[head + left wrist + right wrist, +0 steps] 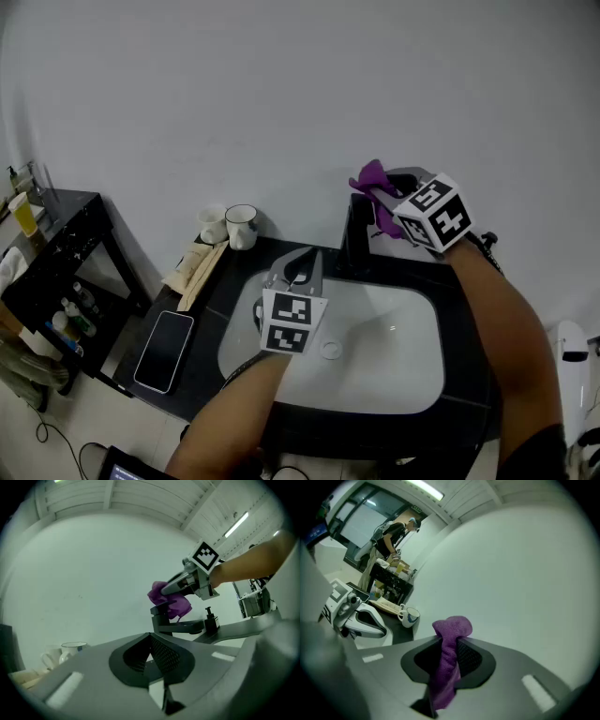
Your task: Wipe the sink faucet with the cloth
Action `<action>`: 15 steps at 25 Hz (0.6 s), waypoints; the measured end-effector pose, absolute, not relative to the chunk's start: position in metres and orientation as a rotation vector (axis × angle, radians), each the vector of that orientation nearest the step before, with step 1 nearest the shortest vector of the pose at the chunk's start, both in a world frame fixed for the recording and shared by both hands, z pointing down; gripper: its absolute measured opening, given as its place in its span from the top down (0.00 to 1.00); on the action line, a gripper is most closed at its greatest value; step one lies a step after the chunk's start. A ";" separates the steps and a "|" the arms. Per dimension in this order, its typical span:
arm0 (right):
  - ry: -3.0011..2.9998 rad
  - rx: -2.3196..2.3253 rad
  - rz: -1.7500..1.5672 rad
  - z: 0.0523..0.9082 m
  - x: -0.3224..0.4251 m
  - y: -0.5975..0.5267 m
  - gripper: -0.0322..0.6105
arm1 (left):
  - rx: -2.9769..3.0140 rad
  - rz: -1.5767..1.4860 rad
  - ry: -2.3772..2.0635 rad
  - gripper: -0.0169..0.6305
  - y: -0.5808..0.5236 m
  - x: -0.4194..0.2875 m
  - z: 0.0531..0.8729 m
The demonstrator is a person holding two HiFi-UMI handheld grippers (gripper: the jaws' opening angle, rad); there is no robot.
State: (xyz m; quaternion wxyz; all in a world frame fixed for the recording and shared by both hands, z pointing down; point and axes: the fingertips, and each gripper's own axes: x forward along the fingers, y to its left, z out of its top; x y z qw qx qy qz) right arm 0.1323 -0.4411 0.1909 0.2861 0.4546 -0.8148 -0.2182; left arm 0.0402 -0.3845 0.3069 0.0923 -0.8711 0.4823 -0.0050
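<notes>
Far out to the left of the left tool (302, 262) stands a black side shelf (66, 246) loaded with small bottles. Nearer that tool, still on its left, a smartphone (164, 349) lies flat and screen-up on the black desk (469, 323). A white cup (212, 224) and a dark-rimmed mug (242, 225) stand side by side ahead of the tool and to its left, against the wall.

The left tool hangs over the near-left part of the white sink basin (412, 370). Its jaws are pressed together at the tips with nothing between them, and they point toward the faucet (357, 234).

The black faucet rises from the back edge of the basin, ahead and to the right of the left tool and just below the right tool (382, 194). The right tool pinches the purple cloth (372, 175). In the right gripper view the cloth (447, 665) runs up between the jaws and bunches over their tips. In the left gripper view the cloth (171, 601) hangs from the right tool (163, 589) and rests against the top of the faucet (174, 626).
</notes>
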 end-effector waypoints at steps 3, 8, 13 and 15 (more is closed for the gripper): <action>-2.104 1.148 -0.605 0.196 0.124 -0.456 0.84 | -2.597 -0.035 1.417 0.95 -0.385 0.045 0.313; -2.035 0.996 -0.568 0.215 0.108 -0.464 0.84 | -2.602 -0.040 1.421 0.95 -0.388 0.044 0.315; -2.058 0.939 -0.500 0.226 0.101 -0.454 0.84 | -2.599 -0.052 1.415 0.95 -0.387 0.045 0.316; -2.067 0.933 -0.491 0.226 0.101 -0.447 0.84 | -2.596 -0.057 1.409 0.95 -0.386 0.046 0.316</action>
